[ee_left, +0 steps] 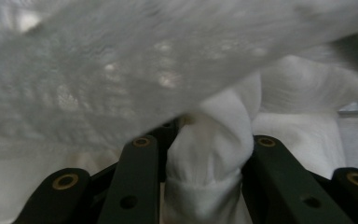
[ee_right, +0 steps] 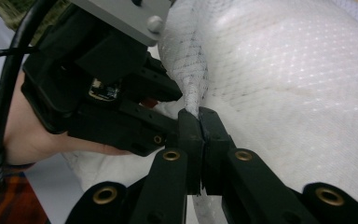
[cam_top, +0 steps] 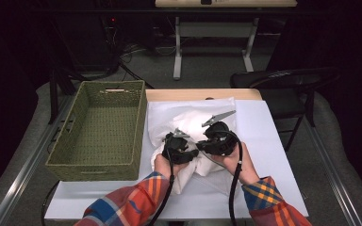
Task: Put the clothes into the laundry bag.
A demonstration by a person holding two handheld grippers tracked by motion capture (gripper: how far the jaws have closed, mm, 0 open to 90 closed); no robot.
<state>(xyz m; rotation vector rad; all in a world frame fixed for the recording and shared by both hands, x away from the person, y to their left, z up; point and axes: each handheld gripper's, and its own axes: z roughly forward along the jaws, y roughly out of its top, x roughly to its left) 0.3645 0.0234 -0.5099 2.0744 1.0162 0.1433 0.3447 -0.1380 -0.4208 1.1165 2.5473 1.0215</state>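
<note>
So the biggest thing here is the table with its white top, and on its left side sits a big green woven basket with nothing visible inside it. Just right of the basket, touching or nearly touching its side, there's a rumpled white cloth spread over the middle of the table — it looks like more than one layer, a flat sheet underneath and a bunched-up lump on top, though I can't tell if it's one piece or two. Behind the table there's a dark chair and farther back the legs of another desk. The person's forearms in plaid sleeves come in from the bottom, and both hands are close together over the near part of the cloth. The right gripper is clamped tight on a thin twisted fold of the cloth — in the right gripper view the two black jaws are pressed together with the mesh-textured fabric pinched between them and running up out of the tips. The left gripper sits just beside it, and in its own view a thick wad of cloth is wedged between its jaws, both sides pressing into it, so it's grasping the cloth too. A stretched layer of the same fabric hangs blurry across the top of that view.
</note>
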